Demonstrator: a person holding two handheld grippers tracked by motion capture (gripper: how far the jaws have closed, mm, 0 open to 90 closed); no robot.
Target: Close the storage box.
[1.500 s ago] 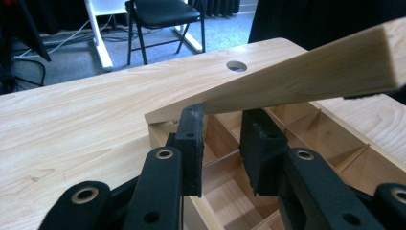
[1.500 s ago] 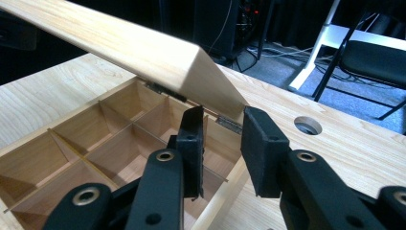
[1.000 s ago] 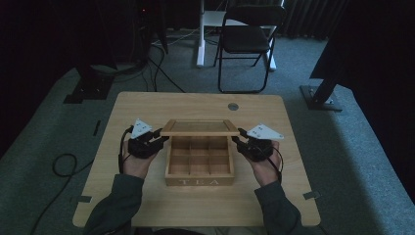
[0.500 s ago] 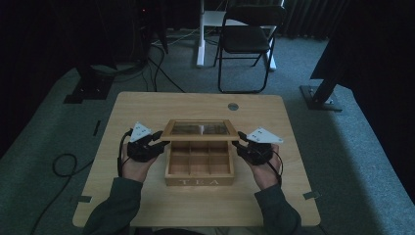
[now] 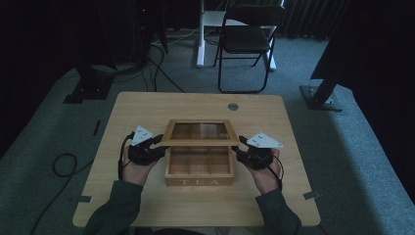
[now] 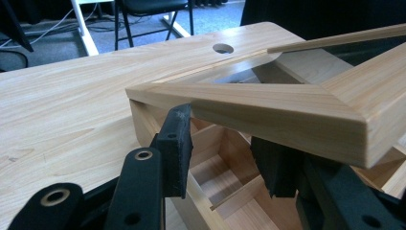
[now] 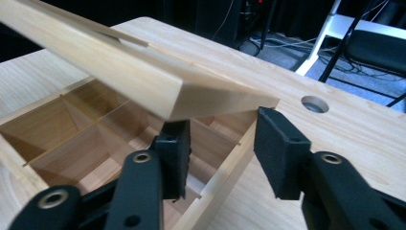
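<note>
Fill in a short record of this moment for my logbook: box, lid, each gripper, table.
box: wooden tea box, compartments look empty
lid: glass-paned lid half raised, tilted over the box
left gripper: at the lid's left edge, jaws just opened, straddling the box wall under the lid
right gripper: at the lid's right edge, jaws just opening, astride the box wall
table: wooden table

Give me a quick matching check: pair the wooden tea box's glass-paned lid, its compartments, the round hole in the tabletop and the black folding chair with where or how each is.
1 glass-paned wooden lid
2 box compartments
3 round hole in the tabletop
4 black folding chair

a on the floor beyond the table
b part-raised
c empty
d behind the box

Pairs: 1-b, 2-c, 3-d, 4-a
</note>
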